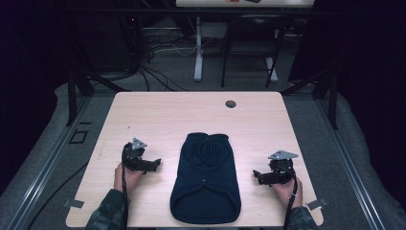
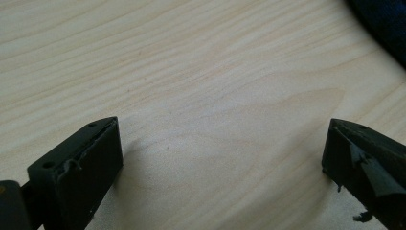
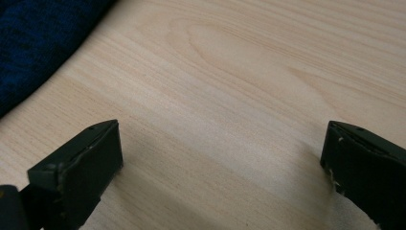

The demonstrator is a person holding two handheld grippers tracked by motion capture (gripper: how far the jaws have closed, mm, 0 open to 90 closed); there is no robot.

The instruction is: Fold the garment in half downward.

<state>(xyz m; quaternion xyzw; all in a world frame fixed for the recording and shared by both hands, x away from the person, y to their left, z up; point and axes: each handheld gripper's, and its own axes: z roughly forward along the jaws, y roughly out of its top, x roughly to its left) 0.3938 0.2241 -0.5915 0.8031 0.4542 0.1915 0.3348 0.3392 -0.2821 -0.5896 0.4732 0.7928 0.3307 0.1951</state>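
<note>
High view: dark navy knit garment [image 1: 205, 179] flat on the table [image 1: 158, 115], near the front edge, midway between both grippers. Long axis running from the front edge toward the far edge; wide rounded hem nearest the person, narrower end farther off. Left gripper [image 1: 154, 164] just beside the garment's left flank, tips pointing inward at it; right gripper [image 1: 257, 176] just beside the right flank, likewise pointing inward. Both apart from the cloth, at about equal standoff; neither hand clearly nearer. Next move judged to be an inward reach from each side to the garment's edges.

Left gripper view: jaws spread wide, nothing between them, bare table grain below. Garment edge [image 2: 383, 24] in the upper right corner, ahead and off to that side.

Right gripper view: jaws spread wide, empty, over bare table. Garment [image 3: 33, 43] in the upper left corner, ahead and to that side. Fabric deep blue, with a fine ribbed knit texture; soft, limp, lying flat.
</note>
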